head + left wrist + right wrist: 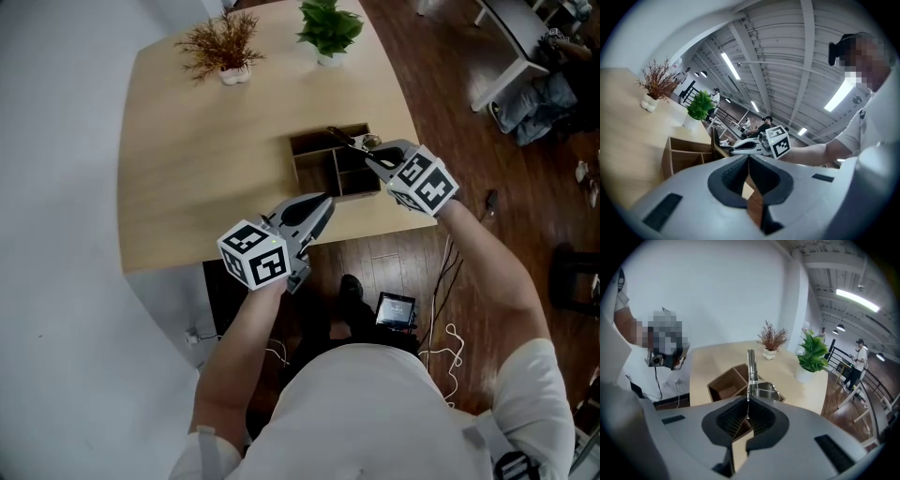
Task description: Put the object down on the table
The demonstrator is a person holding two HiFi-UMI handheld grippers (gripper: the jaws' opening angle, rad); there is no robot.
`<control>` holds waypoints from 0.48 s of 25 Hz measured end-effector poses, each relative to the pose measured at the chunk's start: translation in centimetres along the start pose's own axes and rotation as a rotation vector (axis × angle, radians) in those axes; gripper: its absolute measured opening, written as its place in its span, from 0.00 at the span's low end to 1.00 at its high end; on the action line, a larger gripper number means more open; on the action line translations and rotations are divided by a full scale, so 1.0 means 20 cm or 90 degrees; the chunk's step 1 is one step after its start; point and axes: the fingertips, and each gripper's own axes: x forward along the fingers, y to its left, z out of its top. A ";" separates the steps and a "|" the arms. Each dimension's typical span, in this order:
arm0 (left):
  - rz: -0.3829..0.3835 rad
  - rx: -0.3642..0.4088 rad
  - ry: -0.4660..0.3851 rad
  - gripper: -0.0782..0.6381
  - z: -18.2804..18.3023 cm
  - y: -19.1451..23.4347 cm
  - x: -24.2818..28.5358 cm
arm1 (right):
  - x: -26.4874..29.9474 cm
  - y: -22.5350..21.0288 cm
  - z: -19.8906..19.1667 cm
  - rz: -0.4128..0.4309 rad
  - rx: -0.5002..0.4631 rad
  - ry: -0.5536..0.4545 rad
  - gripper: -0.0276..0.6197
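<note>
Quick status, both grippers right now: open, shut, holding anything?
Left gripper: shut, nothing between the jaws.
Right gripper: shut on a thin metal utensil.

Silver utensil (750,367), brown box (314,169), tan table (202,178)

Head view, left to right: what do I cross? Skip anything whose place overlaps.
In order: dried twig plant → green potted plant → right gripper, shut on a metal tool. Left out: the left gripper and the wooden organiser, which overlap the plants' columns.
</note>
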 end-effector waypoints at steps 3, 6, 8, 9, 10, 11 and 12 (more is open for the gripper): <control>0.007 -0.012 0.005 0.11 -0.05 0.02 -0.03 | 0.05 0.04 -0.04 0.019 -0.055 0.023 0.06; 0.012 -0.021 0.004 0.11 -0.07 0.04 -0.04 | 0.09 0.07 -0.07 0.028 -0.085 0.042 0.06; 0.013 -0.022 0.003 0.11 -0.07 0.05 -0.05 | 0.12 0.07 -0.10 0.028 -0.097 0.054 0.06; 0.013 -0.023 0.003 0.11 -0.07 0.05 -0.05 | 0.13 0.08 -0.12 0.027 -0.102 0.059 0.06; 0.014 -0.024 0.002 0.11 -0.07 0.05 -0.05 | 0.14 0.08 -0.13 0.025 -0.105 0.064 0.06; 0.014 -0.025 0.002 0.11 -0.08 0.05 -0.05 | 0.15 0.07 -0.14 0.021 -0.106 0.067 0.06; 0.014 -0.026 0.002 0.11 -0.08 0.06 -0.05 | 0.15 0.07 -0.15 0.017 -0.105 0.068 0.06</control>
